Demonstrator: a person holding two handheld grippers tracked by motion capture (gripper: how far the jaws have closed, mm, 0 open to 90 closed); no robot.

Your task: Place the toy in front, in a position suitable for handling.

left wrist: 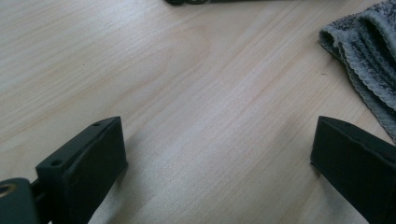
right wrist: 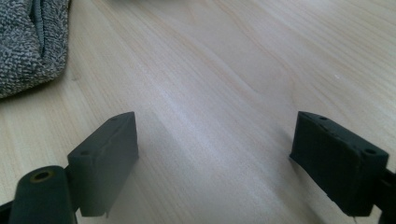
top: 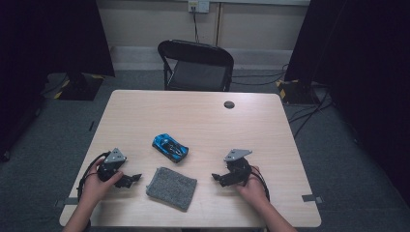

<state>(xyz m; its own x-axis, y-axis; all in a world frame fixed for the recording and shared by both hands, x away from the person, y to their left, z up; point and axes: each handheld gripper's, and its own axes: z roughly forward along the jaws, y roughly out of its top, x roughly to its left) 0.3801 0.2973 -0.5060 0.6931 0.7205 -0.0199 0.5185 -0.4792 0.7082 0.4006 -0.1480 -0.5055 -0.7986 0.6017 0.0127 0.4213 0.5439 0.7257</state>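
Both tongs rest low on the worktop [top: 203, 111] near its front edge, one on each side of a folded grey cloth [top: 171, 188], and neither has anything in it. The left tongs [top: 135, 178] point inward toward the cloth from the front left part of the worktop, jaws spread wide with bare wood between them in the left gripper view. The right tongs [top: 215, 177] point inward from the front right part, jaws likewise spread over bare wood in the right gripper view. To my reading this is the approach, with no grasp made yet.

The cloth lies flat near the middle of the front edge, close to both tongs but touching neither. It is a speckled grey, terry-like piece, folded into a rough rectangle set slightly askew to the worktop's edge; its layered, scalloped hems [left wrist: 369, 70] show in the left gripper view, and a fold line [right wrist: 37, 28] shows in the right gripper view. It looks soft and limp, so I judge it will sag once lifted.

A small blue toy car [top: 170, 147] sits just behind the cloth, toward the worktop's middle, apart from it.

The next move likely calls for sliding one jaw under a hem or corner and pinching the layers without dragging the cloth into the car
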